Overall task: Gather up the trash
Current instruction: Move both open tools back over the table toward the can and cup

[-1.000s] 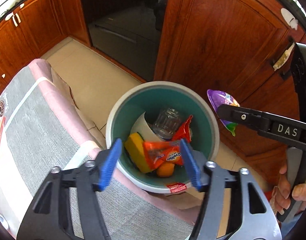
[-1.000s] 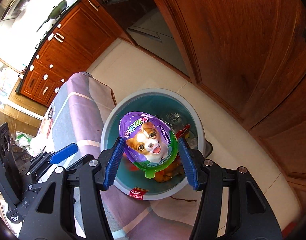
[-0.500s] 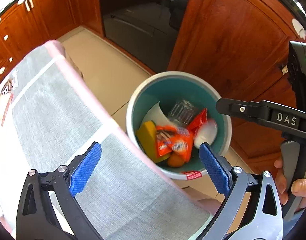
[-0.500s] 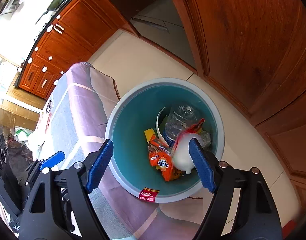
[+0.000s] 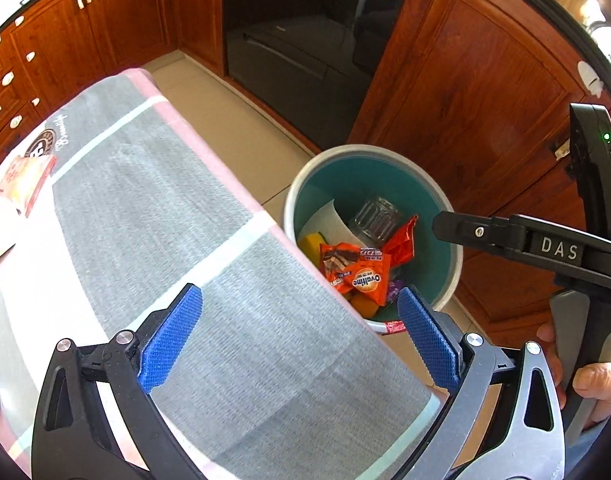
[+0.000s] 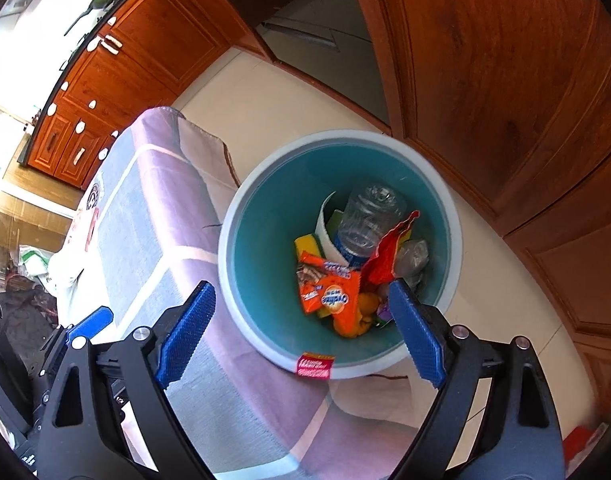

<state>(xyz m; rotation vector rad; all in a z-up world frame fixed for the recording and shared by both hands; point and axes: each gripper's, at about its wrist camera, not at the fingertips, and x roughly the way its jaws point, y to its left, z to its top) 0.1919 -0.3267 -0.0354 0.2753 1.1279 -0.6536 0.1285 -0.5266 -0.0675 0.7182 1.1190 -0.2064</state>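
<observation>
Where visible, hand [image 5: 585, 376] leftward only

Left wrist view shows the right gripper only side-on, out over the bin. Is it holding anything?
Observer: No. The right gripper has just been opening; its fingers stand wide apart with nothing between them, above the bin.
Operator: What sits to the right of the red wrapper in there?
Observer: A crumpled clear plastic wrap, next to the clear bottle.
Operator: Any label on that bottle?
Observer: Yes, a blue band shows near its lower end.
</observation>
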